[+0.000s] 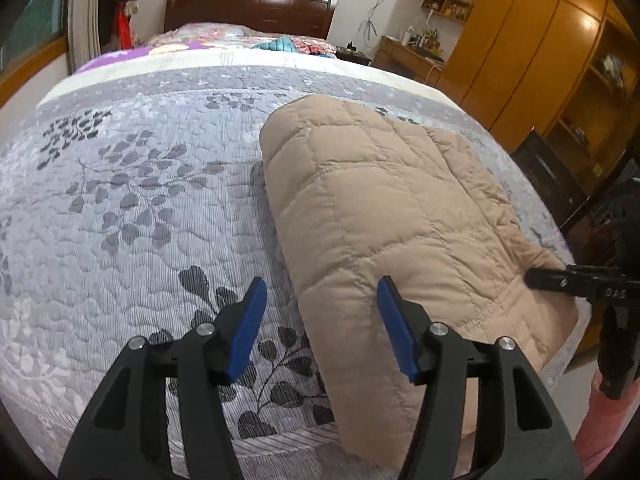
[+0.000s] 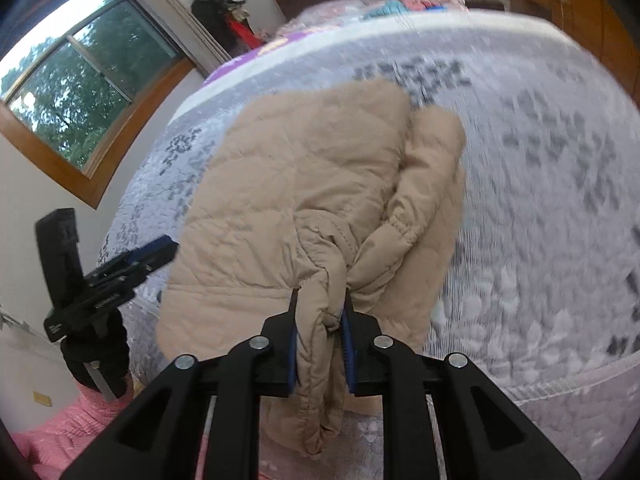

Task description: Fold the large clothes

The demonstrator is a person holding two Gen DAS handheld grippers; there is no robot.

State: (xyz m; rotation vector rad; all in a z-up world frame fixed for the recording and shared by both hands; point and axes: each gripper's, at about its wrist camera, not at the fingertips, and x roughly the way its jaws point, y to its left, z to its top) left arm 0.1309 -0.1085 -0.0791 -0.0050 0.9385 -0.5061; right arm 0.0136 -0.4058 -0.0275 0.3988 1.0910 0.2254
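Beige quilted jacket (image 1: 384, 216), folded long, lies on the bed's grey quilt (image 1: 140, 200).

Left wrist: my left gripper (image 1: 320, 320) gapes empty beside its near end. Right wrist: my right gripper (image 2: 320, 320) pinches its bunched edge, nearer.

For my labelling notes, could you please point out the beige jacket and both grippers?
beige jacket (image 1: 380, 200): left wrist view, quilted back.
left gripper (image 1: 322, 330): left wrist view, between fingertips.
right gripper (image 2: 320, 306): right wrist view, between fingertips.

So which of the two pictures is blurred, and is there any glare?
Right wrist view: motion blur smears the bedspread, while the right gripper, shut on the beige jacket, stays sharp. Left wrist view: sharp overall, with glare on the wardrobe.
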